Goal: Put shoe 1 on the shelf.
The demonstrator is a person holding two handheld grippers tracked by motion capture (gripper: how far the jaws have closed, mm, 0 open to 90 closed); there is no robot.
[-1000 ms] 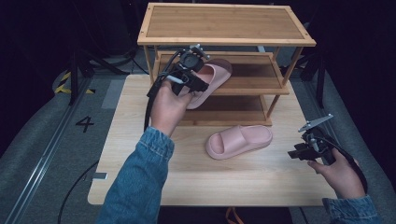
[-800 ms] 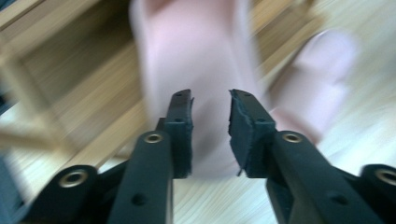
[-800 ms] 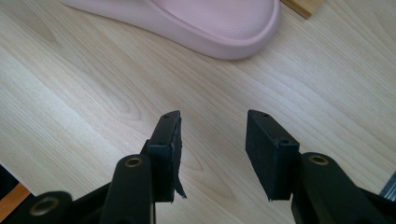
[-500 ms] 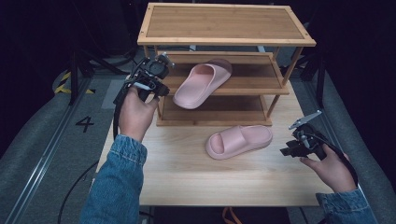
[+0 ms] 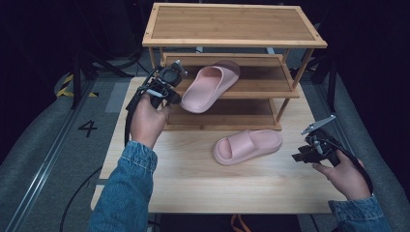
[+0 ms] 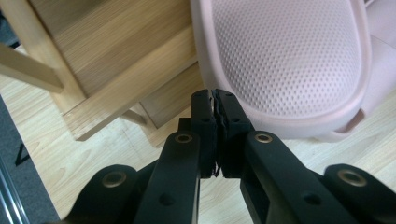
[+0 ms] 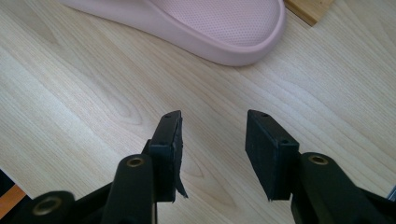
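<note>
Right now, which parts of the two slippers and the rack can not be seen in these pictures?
- Shelf slipper: high view, its strap end is shaded by the rack top; left gripper view, the top and right edges cut it.
- Table slipper: right gripper view, the top edge cuts it off.
- Rack bottom shelf: high view, dark under the middle shelf.
- Left gripper: high view, too small to read the jaws.

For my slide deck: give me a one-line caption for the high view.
Left gripper shut beside the pink slipper on the rack's middle shelf; right gripper open near the slipper on the table.
</note>
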